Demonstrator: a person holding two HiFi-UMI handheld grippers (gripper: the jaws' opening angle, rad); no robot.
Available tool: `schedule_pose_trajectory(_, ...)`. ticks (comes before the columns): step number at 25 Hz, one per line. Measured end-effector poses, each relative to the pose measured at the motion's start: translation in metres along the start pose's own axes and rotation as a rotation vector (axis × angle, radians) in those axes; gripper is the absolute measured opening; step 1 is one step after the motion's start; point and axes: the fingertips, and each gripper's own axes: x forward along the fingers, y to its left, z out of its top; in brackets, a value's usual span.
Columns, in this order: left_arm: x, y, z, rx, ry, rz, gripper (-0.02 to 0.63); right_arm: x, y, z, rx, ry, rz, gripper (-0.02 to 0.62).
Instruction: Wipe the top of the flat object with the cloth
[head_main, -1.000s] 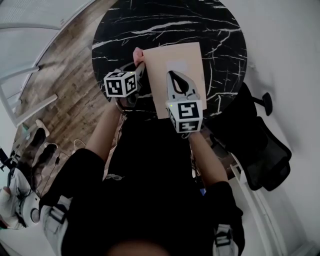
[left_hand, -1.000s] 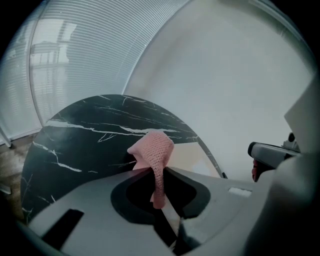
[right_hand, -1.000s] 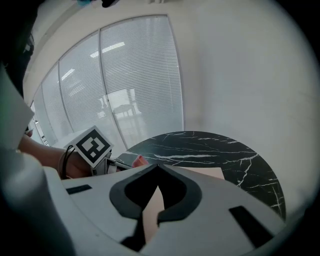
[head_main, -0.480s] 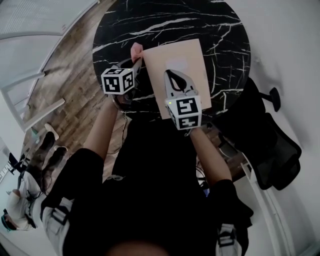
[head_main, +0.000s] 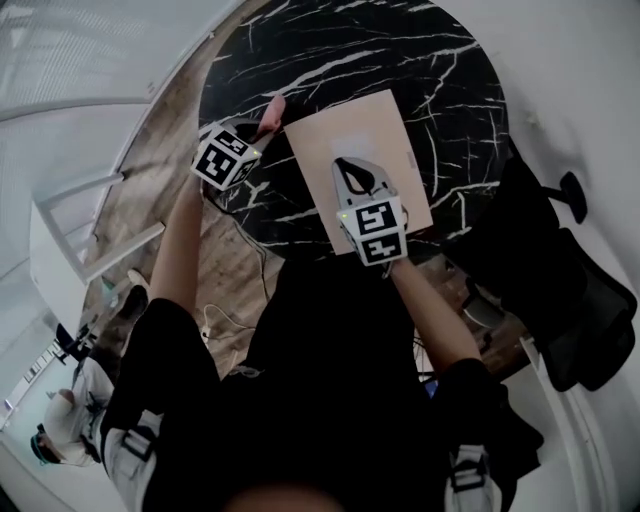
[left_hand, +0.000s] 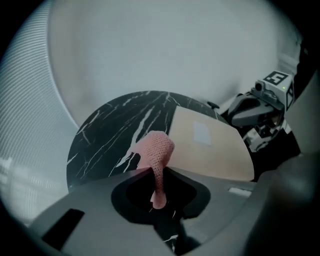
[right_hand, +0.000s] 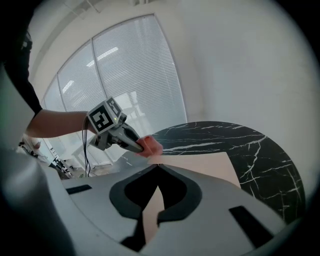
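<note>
A beige flat object (head_main: 360, 150) lies on the round black marble table (head_main: 440, 70), its near end past the table's edge. My left gripper (head_main: 262, 125) is shut on a pink cloth (head_main: 270, 108) just off the object's far left corner, over the table's left side. In the left gripper view the cloth (left_hand: 156, 152) sticks up from between the jaws, with the flat object (left_hand: 210, 145) to its right. My right gripper (head_main: 355, 172) is shut with nothing in it, and its tips rest over the flat object (right_hand: 210, 167). The right gripper view also catches the left gripper (right_hand: 131, 141) and the cloth (right_hand: 149, 146).
A black office chair (head_main: 560, 300) stands to the right of the table. Wooden floor (head_main: 150, 150) and white furniture frames (head_main: 90, 210) lie to the left. Window blinds (right_hand: 125, 75) fill the wall beyond the left gripper. The person's torso is close against the table's near edge.
My left gripper has swung a little left and away from the flat object's corner, still holding the cloth. The right gripper has stayed on the object. The head camera has shifted.
</note>
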Motion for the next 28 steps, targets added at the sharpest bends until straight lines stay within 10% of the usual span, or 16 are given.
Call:
schedule_pose_trajectory(5,0.015,-0.002,0.010,0.066,0.091,-0.109,0.040,-0.008,-0.011,-0.014,0.033,0.008,0.001,-0.005)
schedule_pose_trajectory(28,0.047,-0.018,0.039,0.146,0.222,-0.111,0.040,-0.016,-0.047,-0.021,0.083,-0.015,0.025,-0.005)
